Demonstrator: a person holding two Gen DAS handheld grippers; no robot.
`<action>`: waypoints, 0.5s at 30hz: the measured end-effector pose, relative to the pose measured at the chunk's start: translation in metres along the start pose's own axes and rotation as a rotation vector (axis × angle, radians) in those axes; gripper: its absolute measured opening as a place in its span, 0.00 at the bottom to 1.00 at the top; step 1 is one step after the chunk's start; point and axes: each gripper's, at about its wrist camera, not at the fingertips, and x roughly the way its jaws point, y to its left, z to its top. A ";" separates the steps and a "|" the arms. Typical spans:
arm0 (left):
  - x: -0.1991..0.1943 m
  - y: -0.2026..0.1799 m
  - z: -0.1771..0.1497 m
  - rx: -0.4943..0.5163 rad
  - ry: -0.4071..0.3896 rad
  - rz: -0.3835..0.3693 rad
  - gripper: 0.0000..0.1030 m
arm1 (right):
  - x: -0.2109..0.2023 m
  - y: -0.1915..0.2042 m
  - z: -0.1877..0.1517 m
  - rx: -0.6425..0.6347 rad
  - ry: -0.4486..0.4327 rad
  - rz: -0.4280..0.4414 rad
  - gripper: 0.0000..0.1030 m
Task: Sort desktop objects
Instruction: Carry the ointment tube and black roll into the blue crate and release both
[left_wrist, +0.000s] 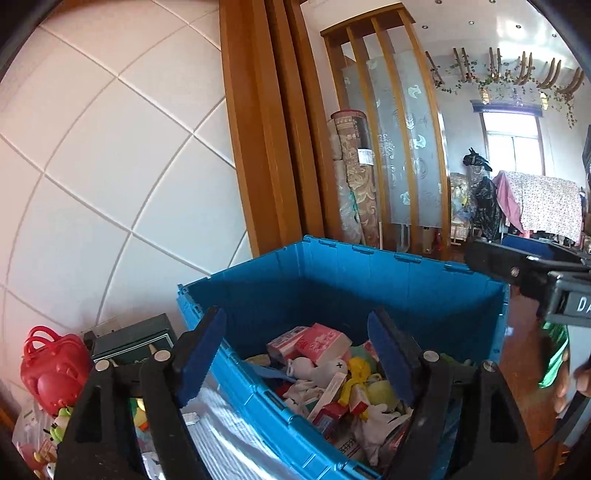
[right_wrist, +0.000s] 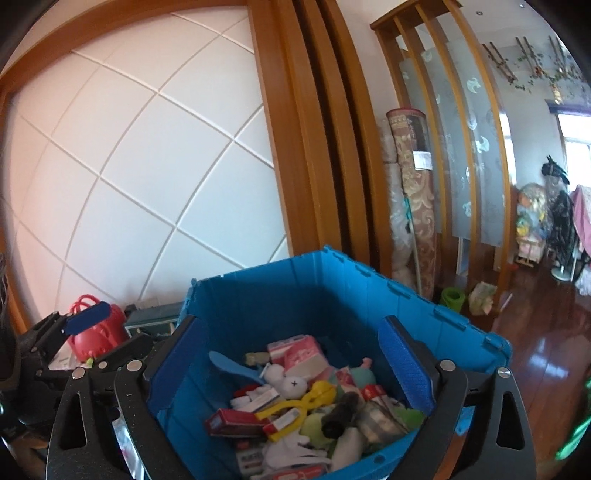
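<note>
A blue plastic crate (left_wrist: 369, 288) (right_wrist: 295, 295) stands open in front of both grippers. It holds several jumbled items: a pink box (left_wrist: 325, 341) (right_wrist: 303, 350), a white plush (left_wrist: 321, 369), a yellow plastic clip toy (right_wrist: 295, 406), a blue spoon (right_wrist: 232, 365), red boxes (right_wrist: 232, 421) and a black roll (right_wrist: 340, 410). My left gripper (left_wrist: 295, 354) hovers over the crate's left rim, open, with nothing between its pads. My right gripper (right_wrist: 291, 365) hangs above the crate's near side, open wide and empty.
A red toy bag (left_wrist: 51, 365) (right_wrist: 96, 332) and a dark green box (left_wrist: 133, 343) sit left of the crate against the white tiled wall. Rolled carpets (left_wrist: 354, 177) lean behind it by a wooden screen. A person's hand (left_wrist: 576, 384) shows at the right edge.
</note>
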 end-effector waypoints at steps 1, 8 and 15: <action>-0.004 0.003 -0.003 -0.006 0.002 0.016 0.77 | -0.004 0.000 -0.001 0.004 -0.004 0.012 0.98; -0.034 0.032 -0.026 -0.058 0.023 0.172 0.77 | -0.021 0.009 -0.008 0.029 0.002 0.093 1.00; -0.065 0.069 -0.049 -0.098 0.032 0.259 0.77 | -0.036 0.041 -0.021 0.013 0.018 0.123 1.00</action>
